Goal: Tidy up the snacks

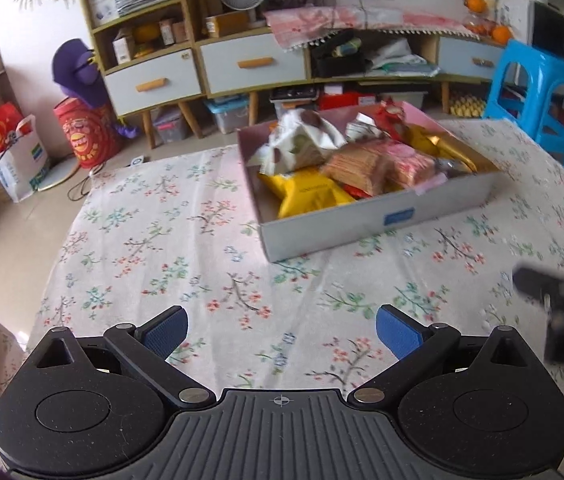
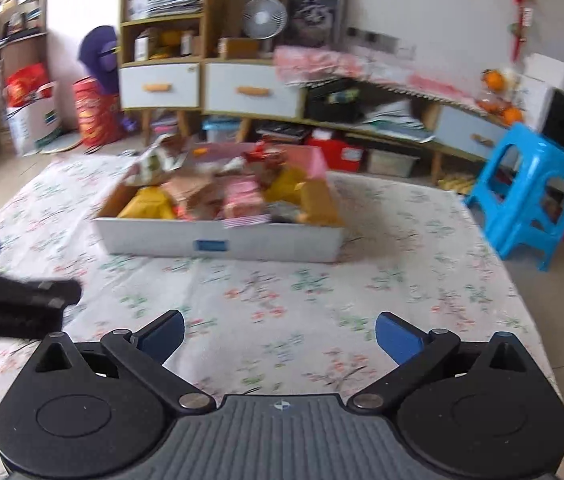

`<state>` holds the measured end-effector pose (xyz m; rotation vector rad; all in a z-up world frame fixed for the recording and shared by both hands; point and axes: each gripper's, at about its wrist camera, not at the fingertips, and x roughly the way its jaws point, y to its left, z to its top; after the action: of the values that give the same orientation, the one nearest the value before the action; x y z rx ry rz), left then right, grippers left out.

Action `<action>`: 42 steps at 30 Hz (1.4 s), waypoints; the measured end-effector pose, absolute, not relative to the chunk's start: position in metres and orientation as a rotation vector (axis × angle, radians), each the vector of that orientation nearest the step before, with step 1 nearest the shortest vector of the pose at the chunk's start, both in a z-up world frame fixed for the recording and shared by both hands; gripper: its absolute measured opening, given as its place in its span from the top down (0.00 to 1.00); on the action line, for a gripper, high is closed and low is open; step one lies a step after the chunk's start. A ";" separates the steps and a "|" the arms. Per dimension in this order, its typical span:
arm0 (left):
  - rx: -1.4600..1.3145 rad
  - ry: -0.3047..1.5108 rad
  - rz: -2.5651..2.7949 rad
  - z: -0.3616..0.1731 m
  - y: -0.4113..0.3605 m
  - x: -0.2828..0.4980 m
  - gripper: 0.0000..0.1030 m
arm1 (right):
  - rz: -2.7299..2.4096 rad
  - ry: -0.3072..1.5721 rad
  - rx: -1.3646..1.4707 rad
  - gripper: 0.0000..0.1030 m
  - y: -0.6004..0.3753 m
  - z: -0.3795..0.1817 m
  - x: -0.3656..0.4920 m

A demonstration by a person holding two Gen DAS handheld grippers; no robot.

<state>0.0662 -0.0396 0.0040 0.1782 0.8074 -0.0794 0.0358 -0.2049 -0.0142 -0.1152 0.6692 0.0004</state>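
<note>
The right wrist view is motion-blurred: the snack packets (image 2: 218,196) in the box (image 2: 218,245) smear together, labels unreadable.

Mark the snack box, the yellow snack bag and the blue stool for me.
snack box (image 1: 342,228): left wrist view, on its grey front wall.
yellow snack bag (image 1: 306,196): left wrist view, middle of the bag.
blue stool (image 2: 530,160): right wrist view, on its seat top.

Soft daylight enters from the upper left; fisheye bends the edges, and the right-wrist view is motion-blurred.
</note>
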 end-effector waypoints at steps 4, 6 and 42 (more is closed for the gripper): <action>0.157 0.845 -0.107 0.002 -0.049 0.064 0.02 | -0.034 0.610 -0.144 0.09 -0.209 -0.016 0.034; 0.146 0.855 -0.096 0.003 -0.050 0.062 0.02 | -0.035 0.615 -0.137 0.09 -0.210 -0.018 0.036; 0.077 0.909 -0.013 -0.005 -0.047 0.059 0.01 | -0.068 0.656 -0.056 0.09 -0.221 -0.017 0.043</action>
<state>0.0589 -0.0472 -0.0054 0.0769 0.9095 -0.0127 0.0434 -0.2212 -0.0174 -0.0556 0.6563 -0.0685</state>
